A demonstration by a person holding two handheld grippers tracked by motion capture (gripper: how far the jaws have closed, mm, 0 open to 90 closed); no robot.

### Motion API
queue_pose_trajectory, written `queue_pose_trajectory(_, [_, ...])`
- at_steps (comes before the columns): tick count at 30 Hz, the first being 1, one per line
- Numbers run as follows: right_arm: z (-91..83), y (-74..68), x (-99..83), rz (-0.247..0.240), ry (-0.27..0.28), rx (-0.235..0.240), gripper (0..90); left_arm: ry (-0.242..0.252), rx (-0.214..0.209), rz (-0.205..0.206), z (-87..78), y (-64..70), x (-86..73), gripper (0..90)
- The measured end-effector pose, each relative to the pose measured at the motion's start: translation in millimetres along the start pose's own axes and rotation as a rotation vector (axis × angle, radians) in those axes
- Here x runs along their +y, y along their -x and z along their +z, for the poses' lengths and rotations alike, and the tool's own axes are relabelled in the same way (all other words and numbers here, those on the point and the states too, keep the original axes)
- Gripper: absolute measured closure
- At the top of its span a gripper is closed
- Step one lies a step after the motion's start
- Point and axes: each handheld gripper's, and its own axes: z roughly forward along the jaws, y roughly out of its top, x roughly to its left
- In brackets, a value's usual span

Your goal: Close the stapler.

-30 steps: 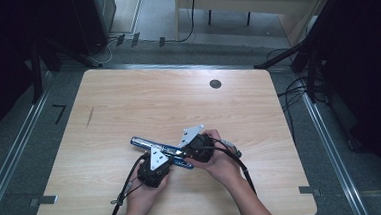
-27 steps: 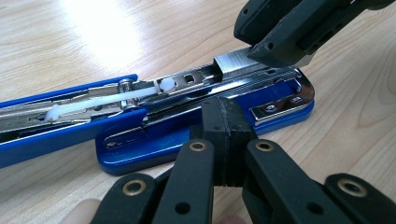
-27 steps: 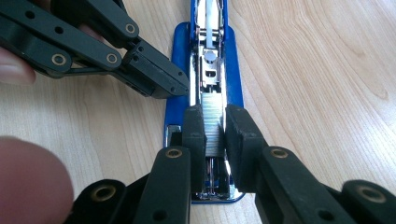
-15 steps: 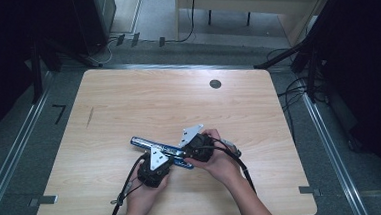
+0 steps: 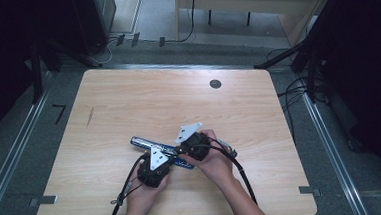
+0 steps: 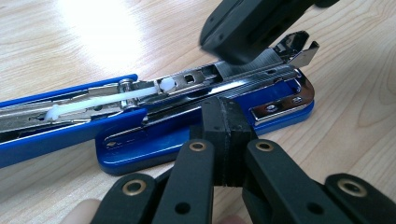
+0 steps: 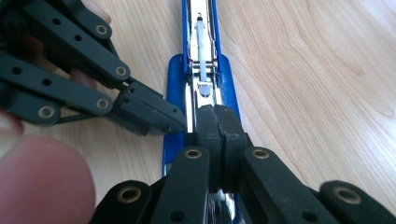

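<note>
Pale woodgrain table [image 5: 128,106], opened blue-and-chrome stapler [image 6: 154,121], both matte black grippers [image 6: 226,140] [image 7: 219,135] fully closed, empty.

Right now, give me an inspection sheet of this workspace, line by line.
Surface: wooden table, round dark grommet near far edge.
Job's things: blue stapler lying opened flat, metal magazine exposed.
Clutter: nothing seen.
Grippers: left gripper jaws together, tips against the stapler base; right gripper jaws together over the magazine.
Cables: black cable trails from each gripper toward the near edge.
Surroundings: grey floor, metal rails, loose wires, wooden furniture beyond.
</note>
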Motion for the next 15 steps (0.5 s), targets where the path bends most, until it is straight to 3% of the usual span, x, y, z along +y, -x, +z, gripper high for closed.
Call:
queue_pose_trajectory(10, [6.5, -0.6, 2.6, 0.006, 0.013, -0.005, 90.0, -0.001, 0.000, -0.001, -0.1, 0.0, 0.0, 90.0])
queue_pose_trajectory(15, [10.2, -2.4, 3.9, -0.015, 0.000, -0.002, 90.0, -0.001, 0.000, -0.002, -0.1, 0.0, 0.0, 90.0])
